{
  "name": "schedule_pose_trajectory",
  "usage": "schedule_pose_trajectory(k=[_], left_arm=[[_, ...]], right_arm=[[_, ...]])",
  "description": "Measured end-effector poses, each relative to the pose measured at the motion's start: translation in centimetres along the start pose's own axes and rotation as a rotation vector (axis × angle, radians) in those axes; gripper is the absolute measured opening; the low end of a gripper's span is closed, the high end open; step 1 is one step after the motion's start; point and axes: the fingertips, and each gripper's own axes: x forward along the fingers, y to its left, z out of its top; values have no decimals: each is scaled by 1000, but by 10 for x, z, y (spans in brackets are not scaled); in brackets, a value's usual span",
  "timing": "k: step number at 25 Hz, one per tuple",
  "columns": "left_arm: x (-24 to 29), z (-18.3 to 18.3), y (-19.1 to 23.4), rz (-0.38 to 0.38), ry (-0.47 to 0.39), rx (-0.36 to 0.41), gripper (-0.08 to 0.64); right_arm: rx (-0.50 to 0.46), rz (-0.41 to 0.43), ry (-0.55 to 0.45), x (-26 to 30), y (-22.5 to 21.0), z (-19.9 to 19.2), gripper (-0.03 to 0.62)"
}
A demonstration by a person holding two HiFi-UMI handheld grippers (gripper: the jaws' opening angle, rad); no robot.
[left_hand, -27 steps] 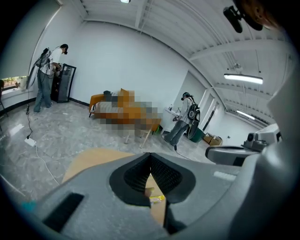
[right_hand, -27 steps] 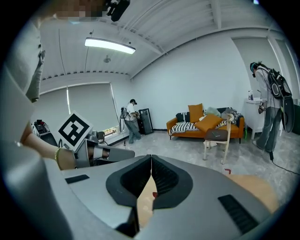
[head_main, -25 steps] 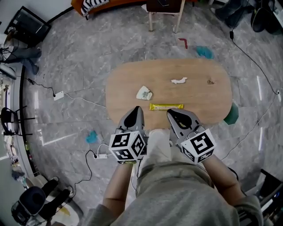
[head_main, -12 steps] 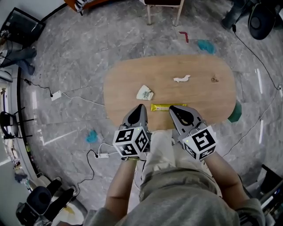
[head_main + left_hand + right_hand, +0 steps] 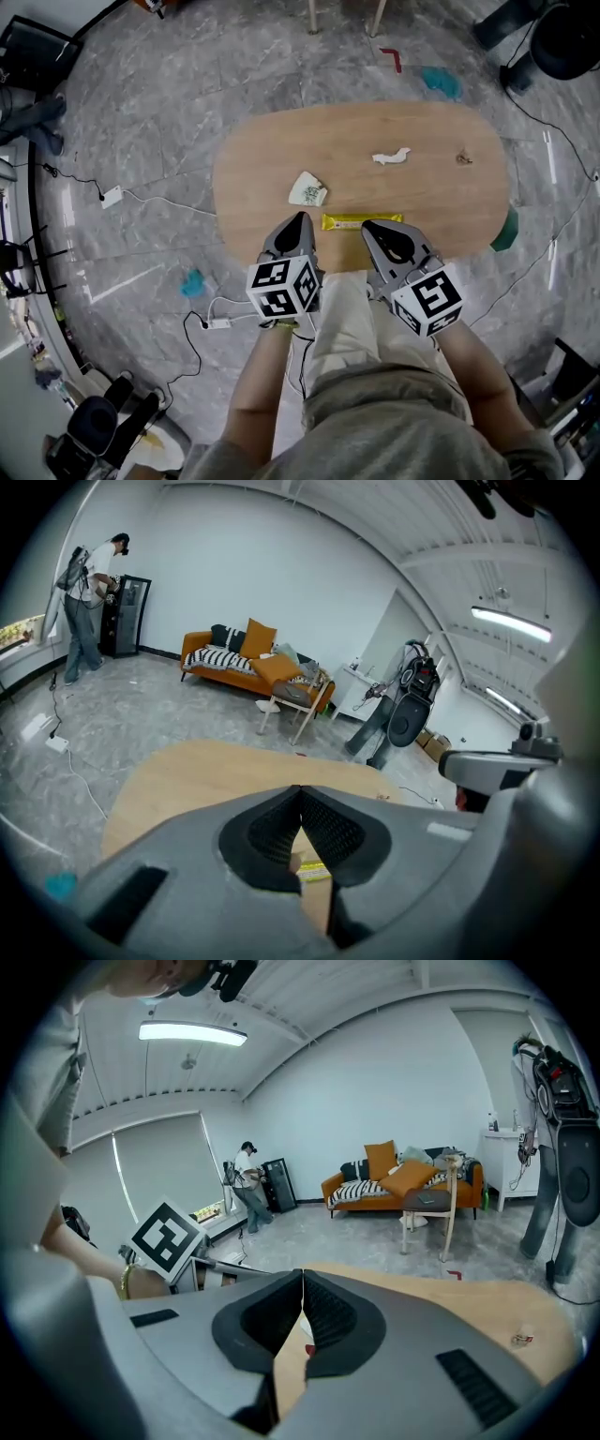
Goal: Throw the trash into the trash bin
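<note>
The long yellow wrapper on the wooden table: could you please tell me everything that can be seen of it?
The long yellow wrapper is a narrow strip that looks like plastic or foil, with markings too small to read. It lies flat, lengthwise across the head view, near the front edge of the oval wooden table. It sits just beyond the shut left gripper. The shut right gripper overlaps its right part in that view, and contact cannot be told. Nothing else touches it.

No wording legible: print on the yellow wrapper [image 5: 362, 222] and white-green packet [image 5: 307, 191] is too small (2 marker cubes [image 5: 284, 287] bear patterns only).
</note>
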Motion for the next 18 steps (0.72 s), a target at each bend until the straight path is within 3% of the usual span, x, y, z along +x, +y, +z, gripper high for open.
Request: schedule_pose_trajectory(k=[18], left_arm=[[79,-52,25,-1,149,86,12]], right_arm=[[52,-12,57,40,-28,-38,9]])
